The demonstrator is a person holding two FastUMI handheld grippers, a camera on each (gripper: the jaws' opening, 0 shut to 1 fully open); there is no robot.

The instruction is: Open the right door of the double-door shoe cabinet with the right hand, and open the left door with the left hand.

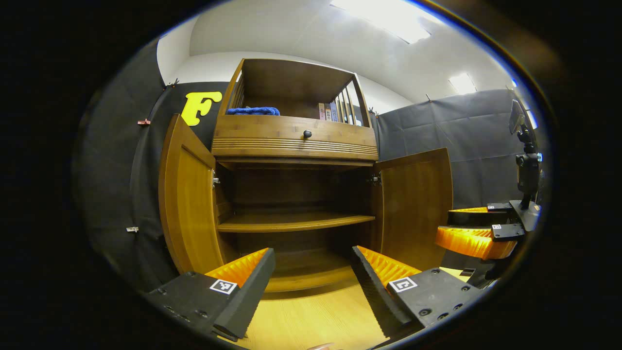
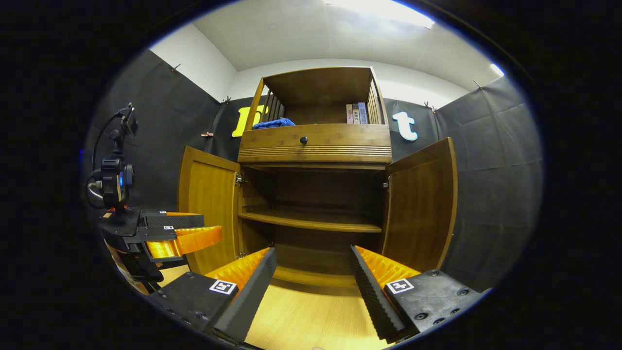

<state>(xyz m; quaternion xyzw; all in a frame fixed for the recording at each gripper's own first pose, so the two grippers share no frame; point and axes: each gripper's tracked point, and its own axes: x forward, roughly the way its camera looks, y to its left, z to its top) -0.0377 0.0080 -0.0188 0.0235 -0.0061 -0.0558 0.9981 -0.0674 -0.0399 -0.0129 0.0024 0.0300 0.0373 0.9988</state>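
Shoe cabinet sits mid-frame in both views, both doors swung wide. Left door stands at centre left, right door at centre right. Interior is dim; back panel is hard to make out. One shelf crosses the opening. Left gripper is at bottom of frame, jaws wide, holding nothing, apart from the cabinet. Right gripper likewise is wide and empty. Wood floor lies between the grippers and the cabinet base. Blue cloth and books sit in the top bay.
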